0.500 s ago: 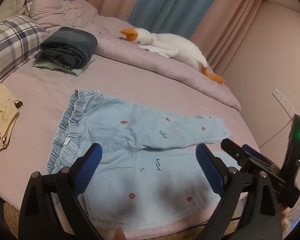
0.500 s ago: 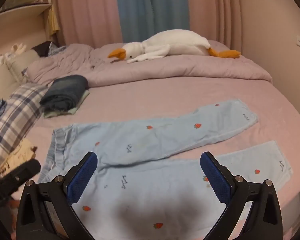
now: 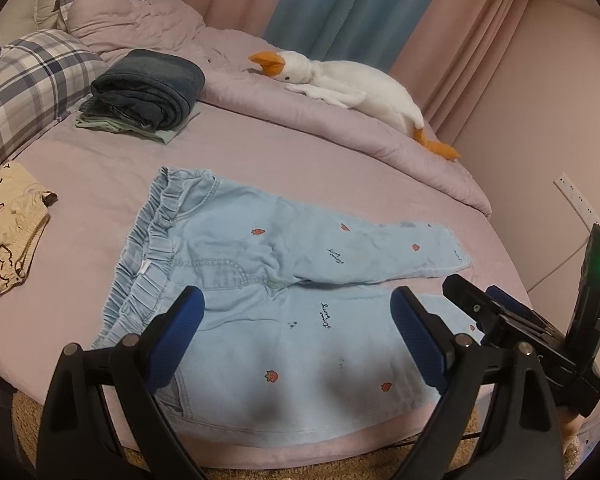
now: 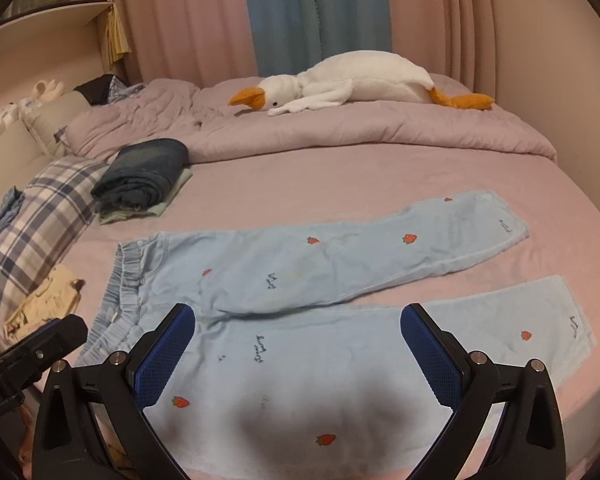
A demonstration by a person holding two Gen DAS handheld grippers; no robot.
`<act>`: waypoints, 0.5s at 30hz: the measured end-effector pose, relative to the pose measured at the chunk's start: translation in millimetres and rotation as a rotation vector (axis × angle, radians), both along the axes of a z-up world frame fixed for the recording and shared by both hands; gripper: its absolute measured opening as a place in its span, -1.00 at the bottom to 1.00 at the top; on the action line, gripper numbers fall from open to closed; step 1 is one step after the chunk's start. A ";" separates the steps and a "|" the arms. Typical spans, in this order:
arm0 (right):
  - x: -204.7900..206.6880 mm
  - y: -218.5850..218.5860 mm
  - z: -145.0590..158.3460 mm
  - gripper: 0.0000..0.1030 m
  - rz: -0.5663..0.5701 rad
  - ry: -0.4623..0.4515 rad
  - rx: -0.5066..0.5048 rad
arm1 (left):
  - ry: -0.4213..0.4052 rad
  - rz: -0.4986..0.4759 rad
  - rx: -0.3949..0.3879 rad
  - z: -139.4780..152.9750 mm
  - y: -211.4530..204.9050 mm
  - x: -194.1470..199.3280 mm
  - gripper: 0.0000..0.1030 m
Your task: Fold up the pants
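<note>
Light blue pants (image 3: 260,280) (image 4: 320,300) with small strawberry prints lie flat on the pink bed, elastic waistband to the left, both legs spread out to the right. My left gripper (image 3: 296,312) hovers open above the near leg by the crotch, nothing between its blue pads. My right gripper (image 4: 298,328) also hangs open over the near leg, clear of the cloth. The right gripper's body (image 3: 540,332) shows at the right edge of the left wrist view.
A folded stack of dark jeans on green cloth (image 3: 144,96) (image 4: 144,176) sits behind the pants. A plush goose (image 3: 340,80) (image 4: 360,80) lies on the rumpled duvet. A plaid pillow (image 3: 32,80) and a cream printed garment (image 3: 8,232) are at the left.
Both views have shifted only slightly; the pants lie as before and both grippers stay open.
</note>
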State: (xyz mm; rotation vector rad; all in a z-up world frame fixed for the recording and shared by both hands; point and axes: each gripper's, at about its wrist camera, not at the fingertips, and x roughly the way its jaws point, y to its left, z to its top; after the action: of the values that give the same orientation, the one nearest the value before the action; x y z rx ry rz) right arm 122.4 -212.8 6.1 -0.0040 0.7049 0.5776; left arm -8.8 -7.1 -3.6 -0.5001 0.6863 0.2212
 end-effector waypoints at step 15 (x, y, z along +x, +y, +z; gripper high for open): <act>4.6 -7.0 -9.7 0.99 -0.017 0.036 0.010 | 0.010 -0.027 0.048 -4.8 -12.6 12.5 0.82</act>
State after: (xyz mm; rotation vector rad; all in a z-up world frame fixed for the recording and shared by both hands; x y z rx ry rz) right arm 127.1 -219.8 -3.6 0.0213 0.7362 0.5661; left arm 3.7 -19.6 -8.4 -0.4440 0.6953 0.2138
